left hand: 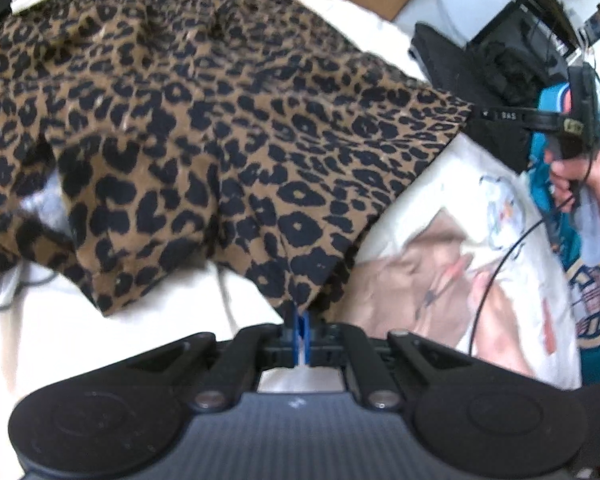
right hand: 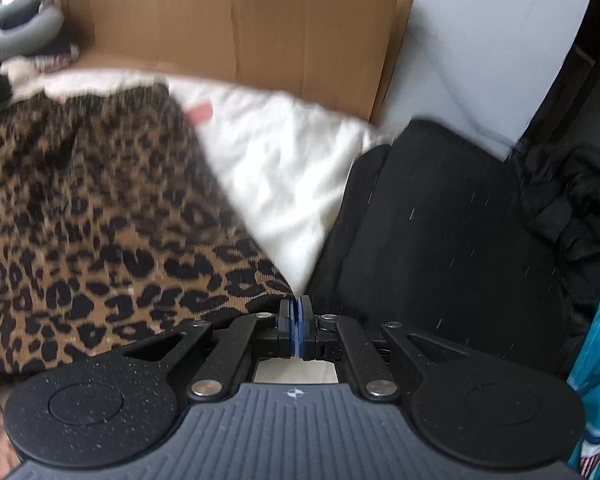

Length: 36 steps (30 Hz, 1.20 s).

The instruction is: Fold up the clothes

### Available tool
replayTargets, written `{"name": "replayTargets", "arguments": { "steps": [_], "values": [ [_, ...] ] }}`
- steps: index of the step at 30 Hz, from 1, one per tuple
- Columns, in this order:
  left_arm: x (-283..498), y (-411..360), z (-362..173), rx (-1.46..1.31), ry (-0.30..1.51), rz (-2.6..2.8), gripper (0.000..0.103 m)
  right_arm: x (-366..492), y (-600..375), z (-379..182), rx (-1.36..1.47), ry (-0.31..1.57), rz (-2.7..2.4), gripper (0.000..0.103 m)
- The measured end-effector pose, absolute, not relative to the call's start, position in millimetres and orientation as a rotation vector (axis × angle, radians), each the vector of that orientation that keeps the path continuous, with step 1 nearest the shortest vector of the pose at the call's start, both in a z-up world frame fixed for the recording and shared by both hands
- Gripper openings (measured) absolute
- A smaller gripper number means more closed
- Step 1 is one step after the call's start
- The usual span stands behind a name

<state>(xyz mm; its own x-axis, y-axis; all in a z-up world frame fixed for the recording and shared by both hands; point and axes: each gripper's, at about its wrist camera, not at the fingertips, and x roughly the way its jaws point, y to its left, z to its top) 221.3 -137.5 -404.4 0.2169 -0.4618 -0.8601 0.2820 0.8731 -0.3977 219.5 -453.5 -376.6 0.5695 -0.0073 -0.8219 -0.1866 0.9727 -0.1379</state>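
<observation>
Leopard-print garment (left hand: 204, 128) runs off the left edge in both views, so its full shape is anyone's guess. Far cardboard (right hand: 236, 28) is motion-smeared, and the printed bedding (left hand: 452, 248) is too blurry to read.

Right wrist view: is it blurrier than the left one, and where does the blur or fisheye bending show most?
Right wrist view: yes, motion smear runs across the leopard-print garment and white bedding, while the right gripper stays sharp. Left wrist view: the print is crisper, with softness at the edges; fisheye bending bows the garment's top; the left gripper is sharp.
</observation>
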Motion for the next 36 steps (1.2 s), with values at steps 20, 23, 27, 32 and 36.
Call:
{"name": "replayTargets", "arguments": {
  "steps": [20, 23, 27, 32, 36],
  "values": [
    [231.0, -124.4, -396.9, -0.154, 1.246, -0.550, 0.039, 223.7, -456.5, -361.3, -0.037, 0.972, 0.069, 0.037],
    [241.9, -116.7, -394.7, -0.174, 1.231, -0.505, 0.043, 229.2, -453.9, -364.9, -0.027, 0.968, 0.071, 0.040],
    [258.0, -110.6, -408.6, -0.311, 1.269, -0.399, 0.043, 235.7, -456.0, -374.1, 0.003, 0.978, 0.068, 0.040],
    [267.5, -112.6, -431.1, -0.440, 1.308, -0.328, 0.046, 241.7, -466.1, -392.2, 0.079, 1.017, 0.054, 0.041],
    [266.5, -115.4, -445.0, -0.504, 1.352, -0.288, 0.047, 241.1, -464.7, -408.7, 0.076, 1.062, 0.075, 0.041]
  ]
}}
